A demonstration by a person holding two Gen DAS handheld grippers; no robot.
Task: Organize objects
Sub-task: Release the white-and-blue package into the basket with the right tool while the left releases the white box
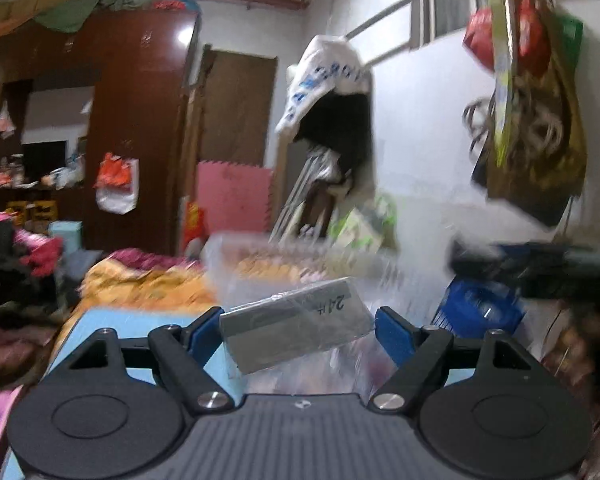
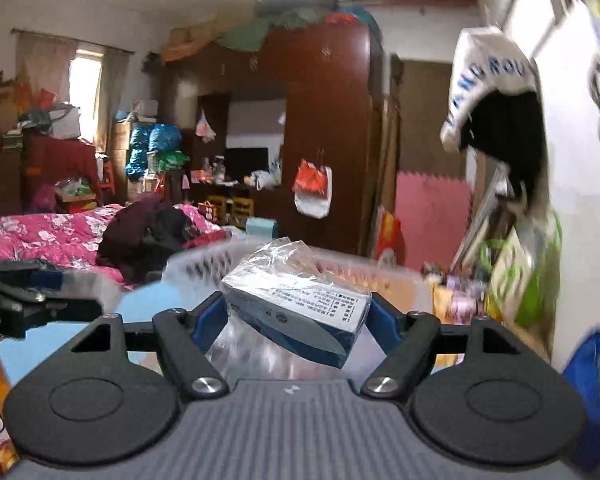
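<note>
In the left wrist view my left gripper (image 1: pixel 298 320) is shut on a grey box wrapped in clear plastic (image 1: pixel 300 340), with handwriting on its top. The box sits tilted between the blue pads (image 1: pixel 202 330), off the surface. In the right wrist view my right gripper (image 2: pixel 296 314) is shut on a blue and white box in a clear plastic bag (image 2: pixel 296 300), also tilted and held in the air. A white slotted basket (image 2: pixel 196 266) stands just beyond both boxes. The other gripper shows blurred at the edge of each view.
A light blue surface (image 1: pixel 96 324) lies under the grippers. An orange blanket (image 1: pixel 140 284) and a pink floral quilt (image 2: pixel 40 236) cover the bed to the left. Bags hang on the wall at right (image 1: pixel 532 128). A blue container (image 1: pixel 476 304) is low right. A dark wardrobe (image 2: pixel 328 120) stands behind.
</note>
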